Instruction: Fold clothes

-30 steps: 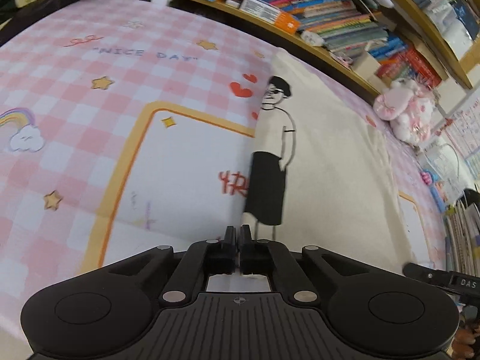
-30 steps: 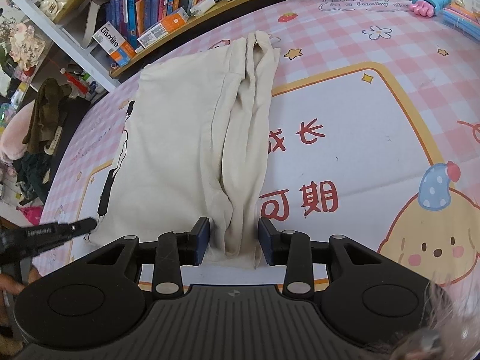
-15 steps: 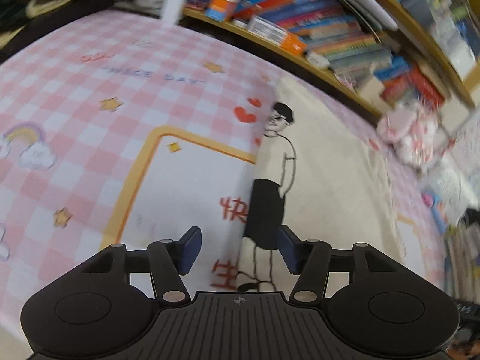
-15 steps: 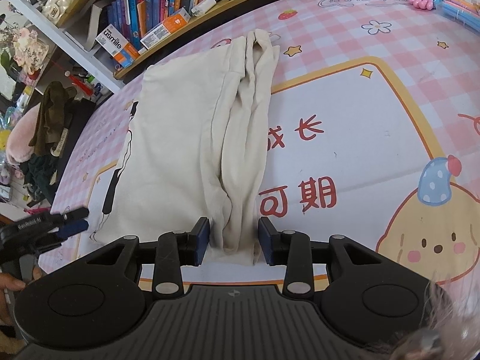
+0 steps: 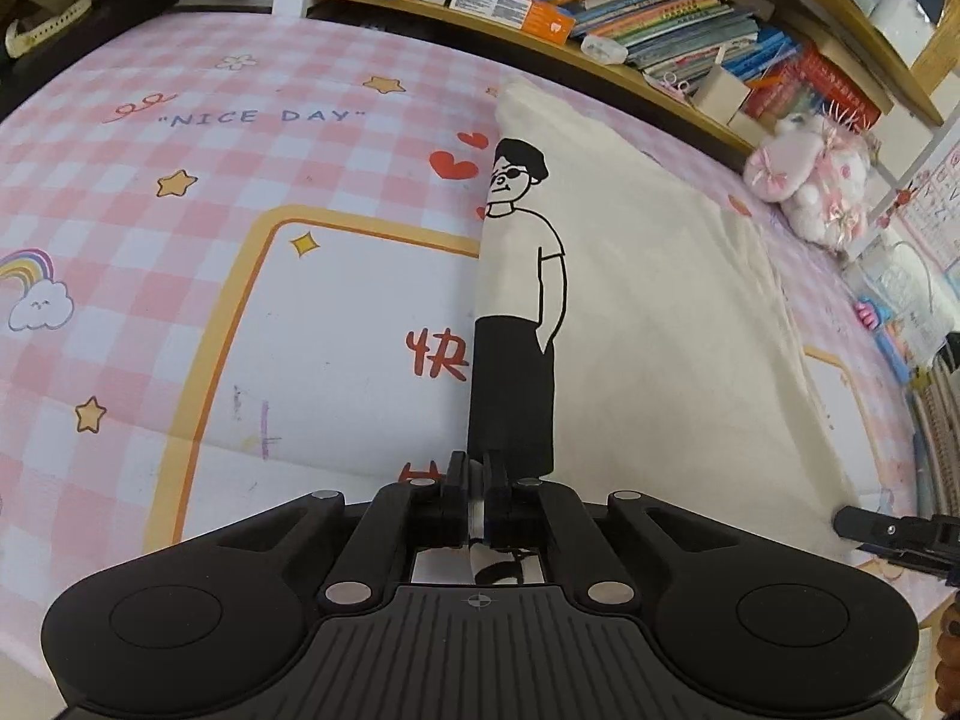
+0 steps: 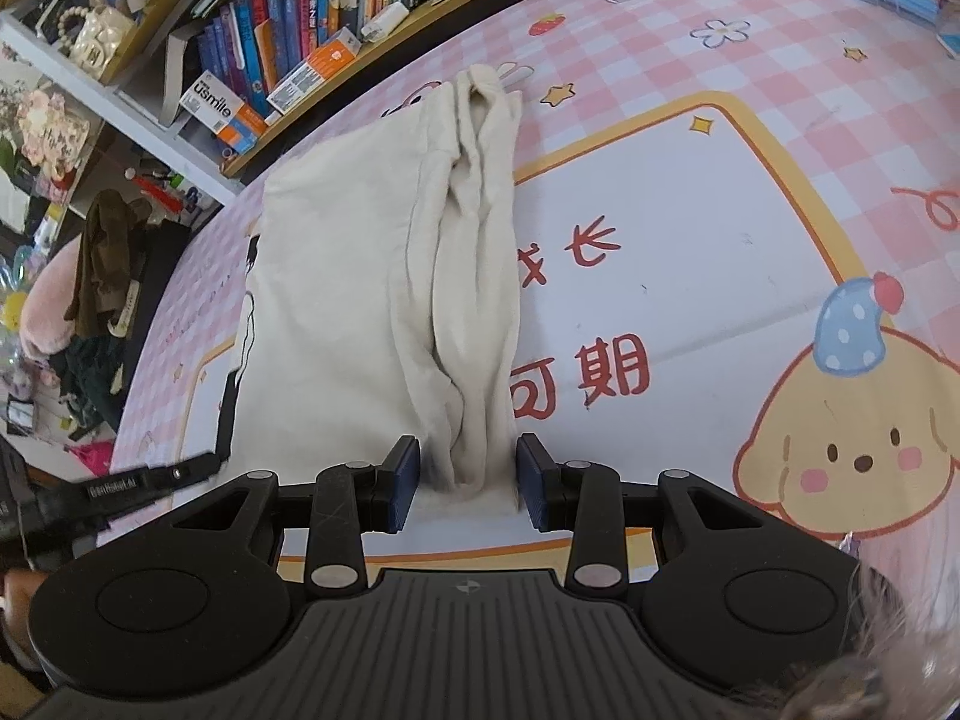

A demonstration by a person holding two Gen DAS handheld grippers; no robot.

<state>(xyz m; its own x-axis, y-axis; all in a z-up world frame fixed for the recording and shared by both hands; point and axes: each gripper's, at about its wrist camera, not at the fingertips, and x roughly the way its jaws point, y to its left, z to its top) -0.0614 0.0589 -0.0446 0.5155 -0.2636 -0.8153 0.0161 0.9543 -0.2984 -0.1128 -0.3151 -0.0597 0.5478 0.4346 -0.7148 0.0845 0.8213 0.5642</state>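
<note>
1. Already the left tool (image 5: 475, 471) is sitting at 6 o'clock in its own view with its jaws pinched together on the near corner of the cream shirt (image 5: 648, 324), a sliver of printed cloth showing between them.
2. Meanwhile the right tool (image 6: 467, 468) is waiting at 6 o'clock in its view with jaws spread wide, straddling the near end of the folded-in sleeve bundle (image 6: 480, 312) but not clamping it.
3. Beyond both tools, the shirt is lying lengthwise on the pink checked desk mat (image 6: 690, 228), running toward 12 o'clock; the cartoon figure print (image 5: 516, 312) is wrapping over its left edge.
4. Judging by this, the side folds are looking done: the garment is forming one long narrow strip.
5. What is remaining, I think, is closing the right tool on its corner, then carrying the near hem toward the far collar end to halve the strip.
6. Farther off, at 12 to 1 o'clock, the bookshelf (image 5: 630, 6) is bordering the desk.
</note>
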